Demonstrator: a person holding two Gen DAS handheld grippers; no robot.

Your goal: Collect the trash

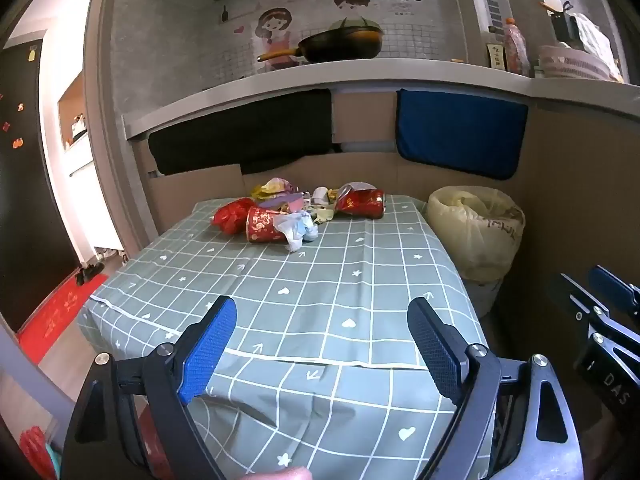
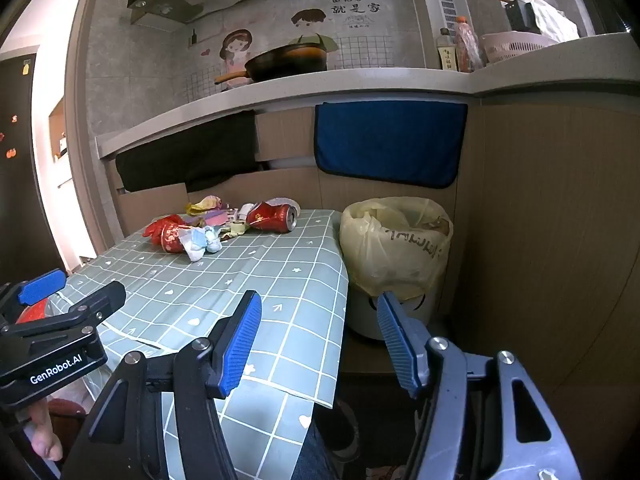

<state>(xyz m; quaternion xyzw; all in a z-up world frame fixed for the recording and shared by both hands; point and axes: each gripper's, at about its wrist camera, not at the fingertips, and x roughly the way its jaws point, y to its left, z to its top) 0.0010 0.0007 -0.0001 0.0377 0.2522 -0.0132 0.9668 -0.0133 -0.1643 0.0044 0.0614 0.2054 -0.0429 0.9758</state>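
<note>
The trash pile (image 1: 296, 212) lies at the far end of the table (image 1: 280, 300), a loose row running from nine to three o'clock: a red crumpled wrapper (image 1: 231, 216), a red cup on its side (image 1: 262, 224) with white-blue tissue (image 1: 300, 232) touching its mouth, then a crushed red can (image 1: 360, 200) lying with its long axis across the view. The lined bin (image 2: 396, 236) stands just beside the table's right edge, at about one o'clock from the right gripper (image 2: 320, 344). From the left gripper (image 1: 320, 344) the pile sits dead ahead at twelve o'clock, well apart; from the right gripper it lies toward eleven o'clock. Both sets of tongs are spread wide and hold nothing, hovering over the near edge. I judge the left hand squarer to the pile, the right nearer the can and bin, so the right suits the can.
</note>
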